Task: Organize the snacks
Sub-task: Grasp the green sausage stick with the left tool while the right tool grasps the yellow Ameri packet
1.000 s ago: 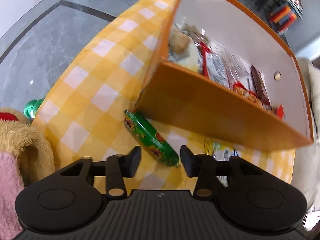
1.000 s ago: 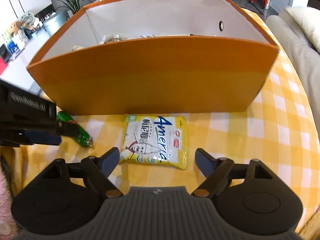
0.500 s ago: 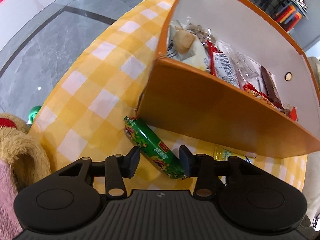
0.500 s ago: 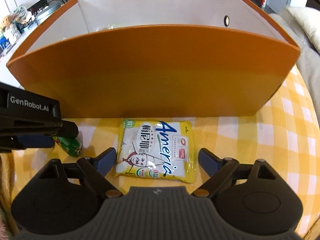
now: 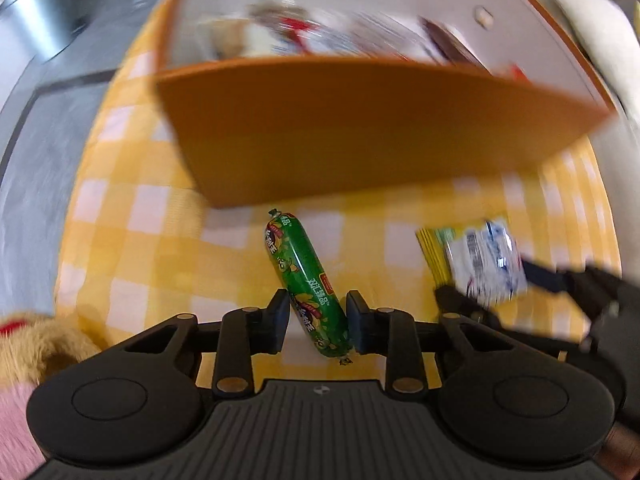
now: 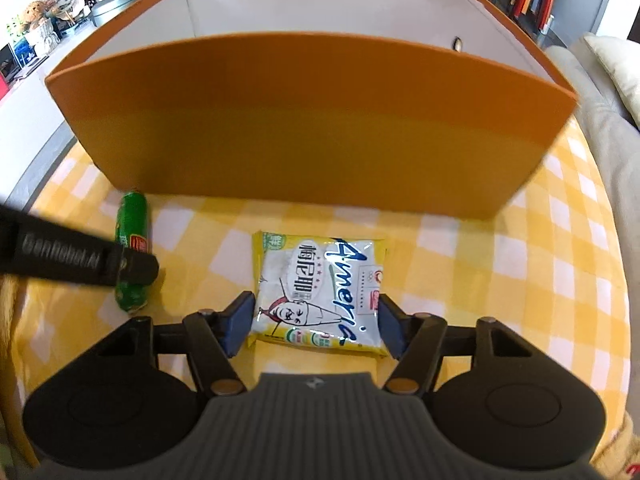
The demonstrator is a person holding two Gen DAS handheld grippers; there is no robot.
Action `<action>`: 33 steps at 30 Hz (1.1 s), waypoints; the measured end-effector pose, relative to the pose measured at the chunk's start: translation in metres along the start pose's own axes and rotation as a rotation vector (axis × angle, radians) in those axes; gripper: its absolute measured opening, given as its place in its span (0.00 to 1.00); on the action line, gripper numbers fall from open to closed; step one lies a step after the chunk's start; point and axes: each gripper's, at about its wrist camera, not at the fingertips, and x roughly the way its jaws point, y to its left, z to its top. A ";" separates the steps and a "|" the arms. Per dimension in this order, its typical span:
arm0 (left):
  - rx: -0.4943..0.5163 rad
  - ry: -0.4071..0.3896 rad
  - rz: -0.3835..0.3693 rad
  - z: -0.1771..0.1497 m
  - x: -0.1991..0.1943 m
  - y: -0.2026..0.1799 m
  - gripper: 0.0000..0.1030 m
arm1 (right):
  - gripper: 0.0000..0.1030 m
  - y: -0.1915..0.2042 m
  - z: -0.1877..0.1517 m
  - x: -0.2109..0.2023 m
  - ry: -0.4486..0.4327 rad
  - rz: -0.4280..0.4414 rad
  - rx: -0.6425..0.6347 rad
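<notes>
An orange box (image 5: 360, 132) with white inner walls holds several snack packets and stands on a yellow checked tablecloth; it also shows in the right wrist view (image 6: 312, 120). A green sausage stick (image 5: 306, 284) lies in front of the box. My left gripper (image 5: 318, 322) is open with its jaws on either side of the stick's near end. A yellow and white snack packet (image 6: 320, 292) lies flat in front of the box. My right gripper (image 6: 314, 328) is open, its jaws flanking the packet's near half. The green stick (image 6: 132, 252) shows at left there too.
A tan plush toy (image 5: 36, 352) sits at the table's near left edge. A pale sofa (image 6: 608, 80) stands to the right of the table. Grey floor (image 5: 36, 128) lies beyond the left edge. A metal bin (image 5: 36, 20) stands far left.
Both grippers have moved forward and down. The left jaws now flank the green stick, the view swung to face the box. The right jaws now flank the yellow packet.
</notes>
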 end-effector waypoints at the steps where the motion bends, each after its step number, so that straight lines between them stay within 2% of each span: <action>1: 0.023 0.009 -0.009 -0.001 0.000 -0.003 0.33 | 0.61 -0.001 -0.002 -0.002 0.007 -0.003 -0.005; 3: 0.057 0.022 -0.037 -0.002 0.002 -0.007 0.33 | 0.63 -0.004 -0.007 -0.006 0.017 -0.007 -0.018; 6: 0.006 0.011 -0.032 -0.001 0.003 -0.007 0.33 | 0.66 -0.008 -0.019 -0.012 0.011 -0.007 -0.022; 8: -0.032 -0.003 -0.019 -0.001 0.005 -0.007 0.45 | 0.68 -0.010 -0.024 -0.014 0.001 0.008 -0.006; 10: -0.049 -0.025 0.001 -0.003 0.006 -0.010 0.49 | 0.70 -0.012 -0.024 -0.015 -0.012 0.010 -0.002; 13: -0.060 -0.059 0.053 -0.006 0.007 -0.017 0.50 | 0.79 -0.013 -0.026 -0.016 -0.043 -0.010 -0.012; 18: -0.067 -0.076 0.081 -0.001 0.013 -0.014 0.52 | 0.82 -0.009 -0.025 -0.012 -0.068 -0.020 -0.002; 20: -0.050 -0.076 0.091 -0.001 0.017 -0.020 0.52 | 0.79 -0.004 -0.022 -0.012 -0.066 -0.017 0.002; 21: -0.040 -0.077 0.099 -0.001 0.018 -0.021 0.51 | 0.75 -0.003 -0.022 -0.012 -0.065 -0.014 0.004; 23: -0.028 -0.082 0.117 -0.003 0.017 -0.022 0.37 | 0.74 -0.001 -0.023 -0.011 -0.065 -0.016 0.002; 25: -0.031 -0.084 0.124 -0.004 0.016 -0.022 0.30 | 0.72 -0.001 -0.022 -0.010 -0.069 -0.013 -0.003; 28: -0.030 -0.088 0.111 -0.006 0.015 -0.019 0.28 | 0.68 -0.002 -0.024 -0.007 -0.071 -0.008 -0.001; 32: -0.028 -0.100 0.079 -0.009 0.010 -0.016 0.24 | 0.55 -0.006 -0.023 -0.009 -0.078 0.006 -0.007; 33: -0.028 -0.105 0.064 -0.010 0.008 -0.017 0.24 | 0.54 -0.006 -0.023 -0.010 -0.079 0.007 -0.009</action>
